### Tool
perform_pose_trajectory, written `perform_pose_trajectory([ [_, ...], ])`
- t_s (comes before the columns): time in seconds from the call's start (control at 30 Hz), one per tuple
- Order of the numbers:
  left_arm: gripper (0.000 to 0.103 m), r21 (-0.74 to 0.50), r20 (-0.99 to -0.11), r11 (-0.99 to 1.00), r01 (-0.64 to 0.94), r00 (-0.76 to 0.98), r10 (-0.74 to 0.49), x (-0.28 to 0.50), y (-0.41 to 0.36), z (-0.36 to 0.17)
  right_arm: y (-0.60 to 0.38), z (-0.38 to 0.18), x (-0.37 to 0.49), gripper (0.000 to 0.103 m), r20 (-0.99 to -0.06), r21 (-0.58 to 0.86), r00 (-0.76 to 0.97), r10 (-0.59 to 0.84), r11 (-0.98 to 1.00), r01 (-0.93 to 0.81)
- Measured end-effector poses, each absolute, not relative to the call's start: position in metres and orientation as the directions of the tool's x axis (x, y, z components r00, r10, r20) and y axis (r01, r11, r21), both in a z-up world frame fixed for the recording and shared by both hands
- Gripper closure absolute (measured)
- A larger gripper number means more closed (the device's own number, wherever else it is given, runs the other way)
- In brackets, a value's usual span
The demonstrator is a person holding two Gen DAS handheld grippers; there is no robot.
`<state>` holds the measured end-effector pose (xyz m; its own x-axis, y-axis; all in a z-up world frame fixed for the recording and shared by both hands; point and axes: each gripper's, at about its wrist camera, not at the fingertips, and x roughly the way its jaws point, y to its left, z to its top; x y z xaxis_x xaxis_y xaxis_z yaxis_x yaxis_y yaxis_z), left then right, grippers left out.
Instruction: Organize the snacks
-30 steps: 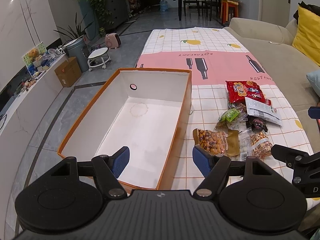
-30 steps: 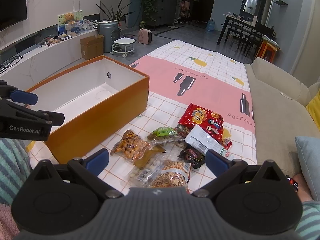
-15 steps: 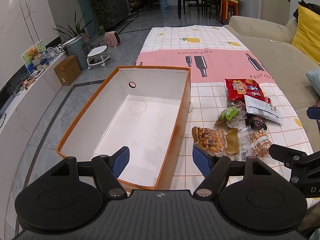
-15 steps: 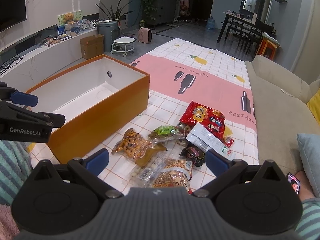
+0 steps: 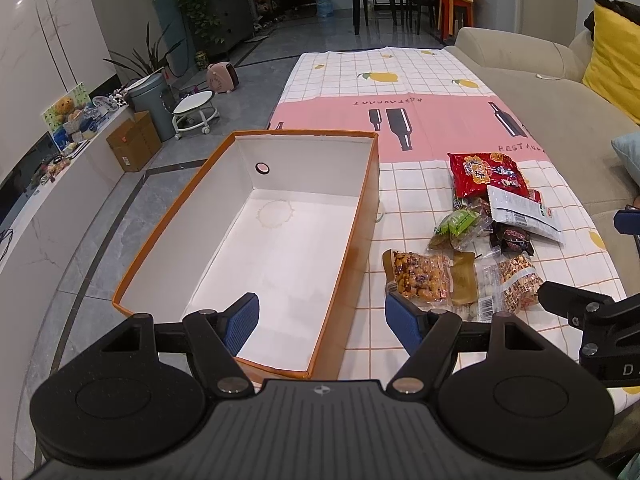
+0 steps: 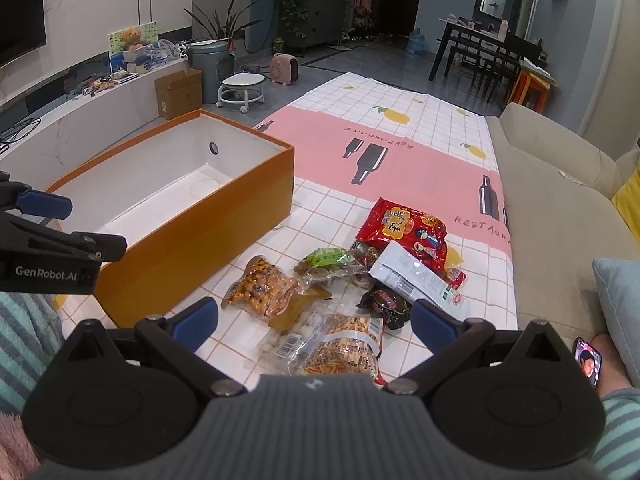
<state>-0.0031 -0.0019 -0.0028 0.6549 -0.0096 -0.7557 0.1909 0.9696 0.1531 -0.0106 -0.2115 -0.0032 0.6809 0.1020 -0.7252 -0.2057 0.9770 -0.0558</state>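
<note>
Snacks (image 6: pixel 336 288) all lie at centre frame beside your bare orange box (image 5: pixel 360 216); nothing packed yet, both tools (image 5: pixel 322 318) (image 6: pixel 314 322) released.

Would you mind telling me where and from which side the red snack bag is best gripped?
Probably by the far top edge of the red snack bag, from above. It lies flat on the tablecloth, and the white packet overlaps its near end, so only the far edge is clear.

Snacks (image 5: pixel 480 240) lie right of the box (image 5: pixel 360 216).
</note>
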Motion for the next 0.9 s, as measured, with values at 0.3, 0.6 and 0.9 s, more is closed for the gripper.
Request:
perform_pose_trajectory([
  [0.3, 0.018, 0.152, -0.760, 0.969, 0.193, 0.650, -0.010, -0.0022, -0.0019, -0.0037, -0.2097, -0.0036, -0.0108, 0.004, -0.732, -0.055, 0.674, 0.103, 0.976, -0.209],
  [0.6, 0.018, 0.154, -0.761, 0.968, 0.196, 0.649, -0.011, -0.0024, -0.0022, -0.0048, -0.2092, -0.0040, -0.0106, 0.004, -0.732, -0.055, 0.673, 0.103, 0.976, -0.209],
  [0.9, 0.018, 0.151, -0.761, 0.969, 0.197, 0.648, -0.013, -0.0023, -0.0036, -0.0060, -0.2091, -0.0040, -0.0107, 0.004, -0.732, -0.055, 0.674, 0.102, 0.977, -0.208],
])
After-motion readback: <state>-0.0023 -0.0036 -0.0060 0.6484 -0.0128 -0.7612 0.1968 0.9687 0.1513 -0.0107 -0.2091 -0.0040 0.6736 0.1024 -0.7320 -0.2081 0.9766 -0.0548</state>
